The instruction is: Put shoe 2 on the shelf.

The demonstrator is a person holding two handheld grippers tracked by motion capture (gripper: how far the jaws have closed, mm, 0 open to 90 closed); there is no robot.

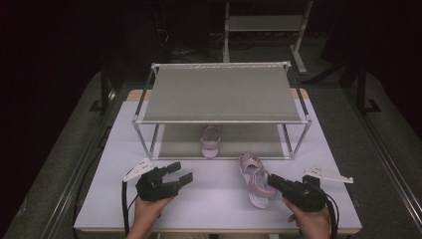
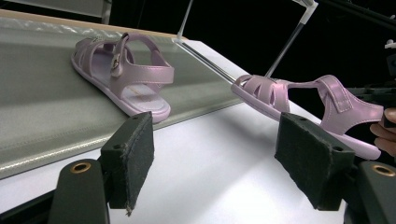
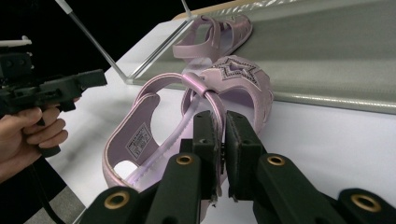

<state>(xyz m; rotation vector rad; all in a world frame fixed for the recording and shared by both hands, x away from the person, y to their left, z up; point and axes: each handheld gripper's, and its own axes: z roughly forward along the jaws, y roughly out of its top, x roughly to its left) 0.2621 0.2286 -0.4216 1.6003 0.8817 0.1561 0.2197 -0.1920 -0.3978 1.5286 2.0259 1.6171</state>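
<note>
One pink sandal (image 1: 210, 141) (image 2: 126, 74) (image 3: 219, 32) lies on the lower shelf (image 1: 249, 142) of a metal rack. A second pink sandal (image 1: 255, 177) (image 2: 317, 107) (image 3: 154, 126) with a star on its toe is on the white table in front of the rack. My right gripper (image 1: 272, 179) (image 3: 222, 126) is shut on its ankle strap. In the left gripper view its toe end looks tilted up a little off the table. My left gripper (image 1: 181, 172) (image 2: 219, 158) hovers to the left of it, open, with nothing between its pads (image 2: 133, 158).
The rack's grey top shelf (image 1: 221, 94) overhangs the lower one, with thin metal posts (image 1: 144, 139) at the corners. The white table (image 1: 214, 204) ends close in front of both hands. Another metal stand (image 1: 263, 22) is on the dark floor behind.
</note>
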